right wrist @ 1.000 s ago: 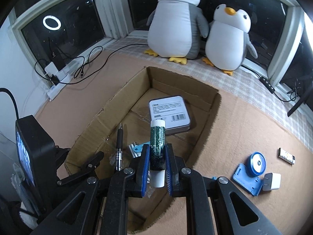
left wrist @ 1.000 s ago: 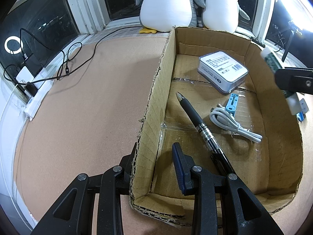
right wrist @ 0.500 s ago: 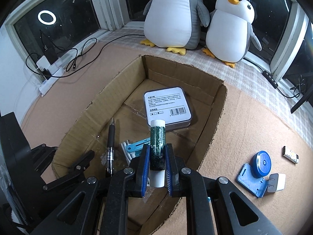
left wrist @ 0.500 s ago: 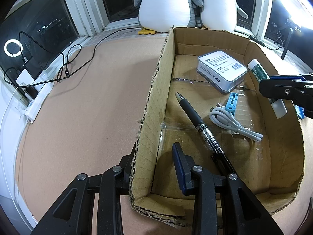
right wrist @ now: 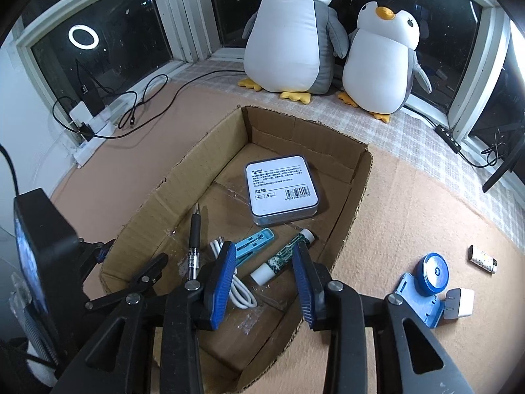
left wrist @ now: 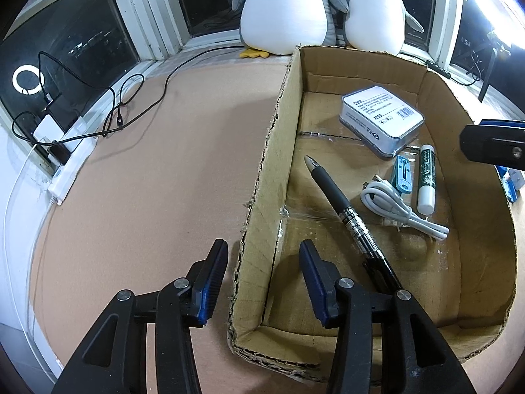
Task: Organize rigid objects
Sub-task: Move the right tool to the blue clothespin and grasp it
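An open cardboard box holds a white tin, a black pen, a white cable, a light-blue clip and a green-and-white tube. My right gripper is open and empty above the tube. My left gripper is open, its jaws either side of the box's left wall. On the mat right of the box lie a blue round case, a blue holder, a white charger and a small white lighter.
Two plush penguins sit on the window sill behind the box. A power strip with black cables lies at the left edge of the brown mat.
My right gripper has opened and let go of the green tube, which now lies on the box floor beside the blue clip. My left gripper has opened off the box's left wall.
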Demonstrator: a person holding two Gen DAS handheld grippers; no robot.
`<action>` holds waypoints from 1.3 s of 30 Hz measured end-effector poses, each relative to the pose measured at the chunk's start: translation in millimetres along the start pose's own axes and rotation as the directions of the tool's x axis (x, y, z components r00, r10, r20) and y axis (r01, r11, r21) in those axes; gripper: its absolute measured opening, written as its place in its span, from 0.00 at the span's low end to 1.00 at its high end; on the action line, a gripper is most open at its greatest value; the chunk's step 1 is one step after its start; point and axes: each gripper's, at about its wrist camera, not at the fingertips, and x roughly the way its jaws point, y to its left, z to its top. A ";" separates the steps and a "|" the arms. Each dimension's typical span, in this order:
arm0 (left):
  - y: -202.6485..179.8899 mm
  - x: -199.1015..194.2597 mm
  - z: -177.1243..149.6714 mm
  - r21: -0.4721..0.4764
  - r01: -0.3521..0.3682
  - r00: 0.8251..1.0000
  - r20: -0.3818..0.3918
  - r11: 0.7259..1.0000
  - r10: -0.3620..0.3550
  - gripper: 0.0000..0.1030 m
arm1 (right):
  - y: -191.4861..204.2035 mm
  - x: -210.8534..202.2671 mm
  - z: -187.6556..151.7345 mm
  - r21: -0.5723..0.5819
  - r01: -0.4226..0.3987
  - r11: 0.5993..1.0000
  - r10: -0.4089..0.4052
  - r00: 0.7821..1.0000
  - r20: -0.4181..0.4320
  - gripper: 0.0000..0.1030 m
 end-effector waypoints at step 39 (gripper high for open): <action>-8.4 -3.6 -1.5 0.053 -0.030 1.000 0.008 0.998 0.030 0.49 | -119.6 -29.2 -90.2 0.195 0.002 0.981 0.004 0.999 -0.033 0.32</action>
